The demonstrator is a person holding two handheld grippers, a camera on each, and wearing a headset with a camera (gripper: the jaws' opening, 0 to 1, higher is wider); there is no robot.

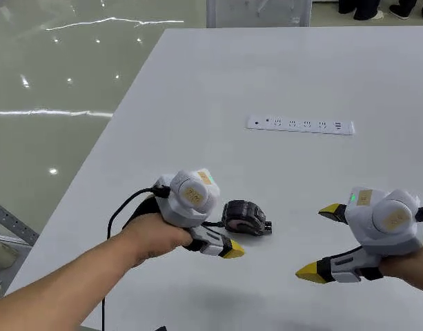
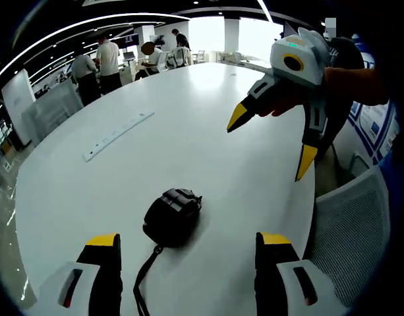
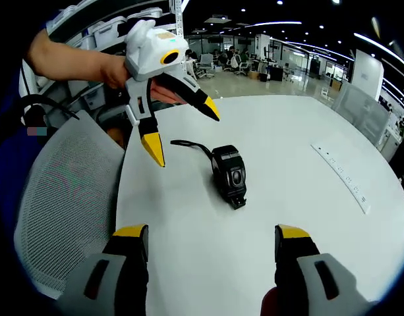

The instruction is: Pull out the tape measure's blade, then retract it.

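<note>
Pre-grab: our left gripper (image 3: 183, 130) and right gripper (image 1: 319, 241) gape empty beside the small black plastic tape measure (image 1: 246, 218), lower centre. Next we clamp its case, pinch the blade tip (image 3: 238, 201).

tape measure (image 2: 172, 217) just ahead of left claw (image 2: 188, 239): blk matt plastic | desk (image 2: 221, 164) under claw: wht, smooth, low sheen | floor (image 1: 52, 76): glossy

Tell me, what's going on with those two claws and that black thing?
Left gripper open, right gripper open, both empty. Black round-cased tape measure lies on white table between them, blade in. White power strip lies well clear.
</note>
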